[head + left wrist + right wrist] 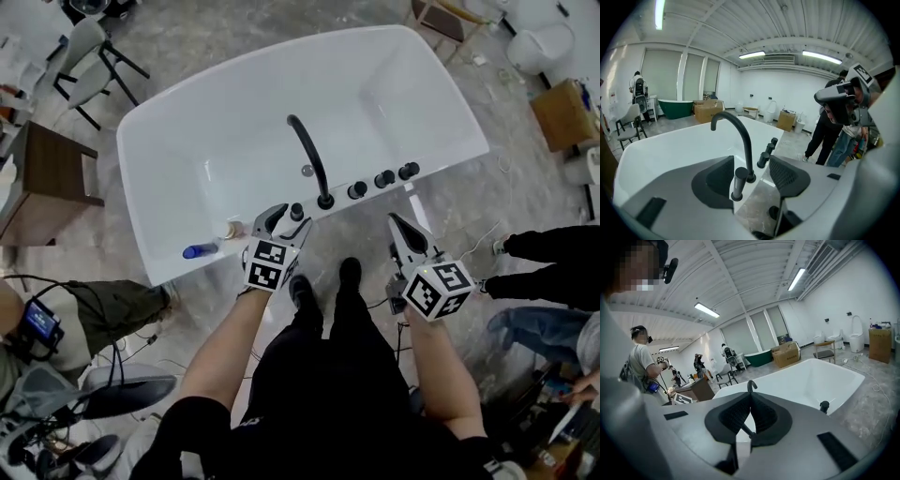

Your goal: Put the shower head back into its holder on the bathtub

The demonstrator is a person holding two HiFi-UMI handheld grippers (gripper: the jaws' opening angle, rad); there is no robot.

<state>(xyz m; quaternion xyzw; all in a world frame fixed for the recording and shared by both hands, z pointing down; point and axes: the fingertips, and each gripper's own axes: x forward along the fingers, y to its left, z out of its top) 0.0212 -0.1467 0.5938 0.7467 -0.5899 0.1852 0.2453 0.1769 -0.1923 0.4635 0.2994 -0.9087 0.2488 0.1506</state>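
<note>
The white bathtub [234, 112] has a black curved faucet [309, 159] on its near rim. The black shower head [297, 211] stands upright in its holder on that rim, just left of the faucet base. My left gripper [286, 223] hovers over it, open. In the left gripper view the shower head [738, 180] stands in the gap of the left gripper [752, 180], apart from both pads, with the faucet [736, 126] behind it. My right gripper [401, 225] is shut and empty, above the floor right of the knobs. The right gripper [750, 413] faces the tub [811, 376].
Three black knobs [382, 178] line the rim right of the faucet. A blue bottle [199, 250] lies on the rim to the left. A chair [89, 56] and wooden table [47, 178] stand at left, a cardboard box [562, 112] at right. People stand nearby.
</note>
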